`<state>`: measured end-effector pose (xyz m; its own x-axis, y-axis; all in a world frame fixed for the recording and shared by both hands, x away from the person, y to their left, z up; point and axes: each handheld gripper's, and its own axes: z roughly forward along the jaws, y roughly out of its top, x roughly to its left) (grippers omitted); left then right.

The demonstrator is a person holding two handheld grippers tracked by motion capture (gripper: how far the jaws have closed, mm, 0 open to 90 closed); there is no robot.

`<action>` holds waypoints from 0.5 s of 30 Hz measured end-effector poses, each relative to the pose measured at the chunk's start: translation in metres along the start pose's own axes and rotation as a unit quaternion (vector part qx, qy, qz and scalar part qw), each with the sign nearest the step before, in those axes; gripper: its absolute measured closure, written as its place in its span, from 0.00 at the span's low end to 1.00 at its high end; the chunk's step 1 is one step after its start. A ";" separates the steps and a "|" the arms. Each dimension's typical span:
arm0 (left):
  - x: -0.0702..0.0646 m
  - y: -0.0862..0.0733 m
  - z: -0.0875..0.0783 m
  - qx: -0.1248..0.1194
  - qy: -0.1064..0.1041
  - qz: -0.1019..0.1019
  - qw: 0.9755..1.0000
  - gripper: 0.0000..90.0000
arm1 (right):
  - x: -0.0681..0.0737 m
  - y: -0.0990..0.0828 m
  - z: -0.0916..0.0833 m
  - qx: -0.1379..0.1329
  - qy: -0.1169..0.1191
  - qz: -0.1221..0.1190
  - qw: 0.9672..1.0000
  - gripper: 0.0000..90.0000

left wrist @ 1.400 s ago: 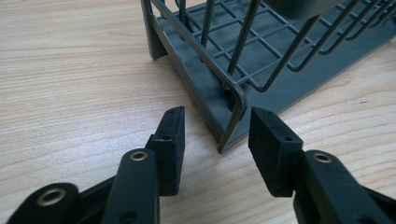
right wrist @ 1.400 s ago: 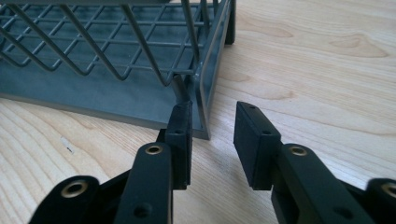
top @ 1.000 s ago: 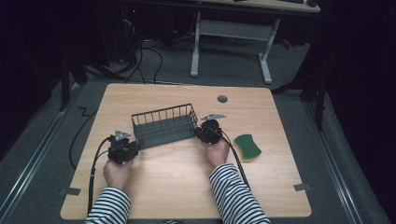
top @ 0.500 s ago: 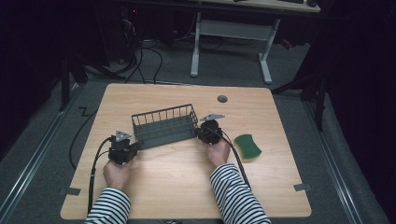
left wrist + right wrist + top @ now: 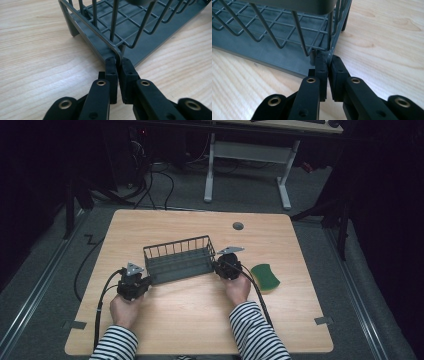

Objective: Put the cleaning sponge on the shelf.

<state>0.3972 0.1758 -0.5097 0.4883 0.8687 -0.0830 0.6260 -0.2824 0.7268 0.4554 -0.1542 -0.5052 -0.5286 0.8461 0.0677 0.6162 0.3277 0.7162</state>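
Note:
A dark grey wire dish rack [image 5: 178,259] stands empty on the wooden table [image 5: 195,320], a little slanted. My left gripper [image 5: 148,281] is at its near left corner. In the left gripper view the jaws [image 5: 119,61] are shut on the corner of the rack's [image 5: 130,27] rim wire. My right gripper [image 5: 216,266] is at the near right corner. In the right gripper view it [image 5: 328,60] pinches the upright corner wire of the rack [image 5: 274,32]. A hand in a striped sleeve holds each gripper.
A green sponge [image 5: 265,276] lies on the table just right of the right hand. A round cable hole [image 5: 238,226] sits near the far edge. Beyond the table stand the white legs of a desk [image 5: 245,170], with cables on the floor.

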 end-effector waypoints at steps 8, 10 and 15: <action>-0.009 -0.006 -0.004 -0.007 -0.007 0.006 1.000 0.96 | 0.000 -0.009 -0.014 0.012 0.005 0.001 1.000 0.96; -0.010 -0.006 -0.004 -0.007 -0.007 0.007 1.000 0.96 | 0.001 -0.011 -0.016 0.015 0.005 0.000 1.000 0.96; -0.021 -0.010 -0.008 -0.006 -0.023 0.009 1.000 0.96 | -0.001 -0.019 -0.030 0.023 0.009 0.001 1.000 0.96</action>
<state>0.3758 0.1638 -0.5095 0.5276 0.8435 -0.1010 0.6096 -0.2932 0.7365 0.4263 -0.1741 -0.4983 -0.5373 0.8394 0.0822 0.6430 0.3446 0.6840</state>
